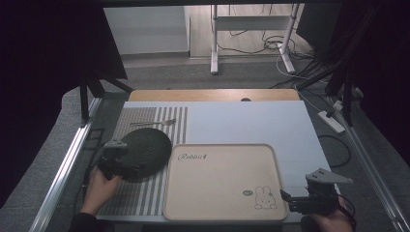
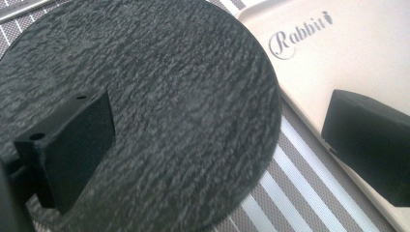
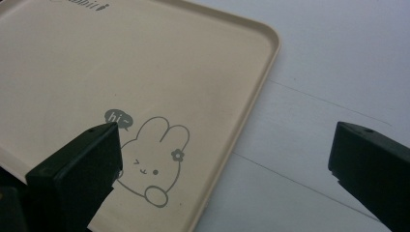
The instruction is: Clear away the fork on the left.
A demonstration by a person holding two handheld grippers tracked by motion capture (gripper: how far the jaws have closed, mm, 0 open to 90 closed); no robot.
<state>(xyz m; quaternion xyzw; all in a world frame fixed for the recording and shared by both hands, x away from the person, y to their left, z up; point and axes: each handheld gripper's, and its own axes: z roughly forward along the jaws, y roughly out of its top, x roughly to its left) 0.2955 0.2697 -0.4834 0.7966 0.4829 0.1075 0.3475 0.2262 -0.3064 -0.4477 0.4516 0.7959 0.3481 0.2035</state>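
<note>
Right gripper (image 1: 290, 199) hovers at the near right corner of the beige tray (image 1: 222, 212), jaws spread wide, holding nothing. Left gripper (image 1: 126, 168) sits low at the near edge of the dark round plate (image 1: 147, 145), jaws parted with one over the plate; nothing clamped yet. Plate lies flat on the striped mat (image 1: 140, 118), touching or just overlapping the tray's left rim. A spoon (image 1: 154, 123) rests beyond it. Judgement: early stage; the plate is approached but not gripped, tray bare.

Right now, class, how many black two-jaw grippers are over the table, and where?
2. The left black two-jaw gripper is at the near-left, over the dark round slate plate. The right gripper is near-right, at the beige rabbit tray's corner.
</note>
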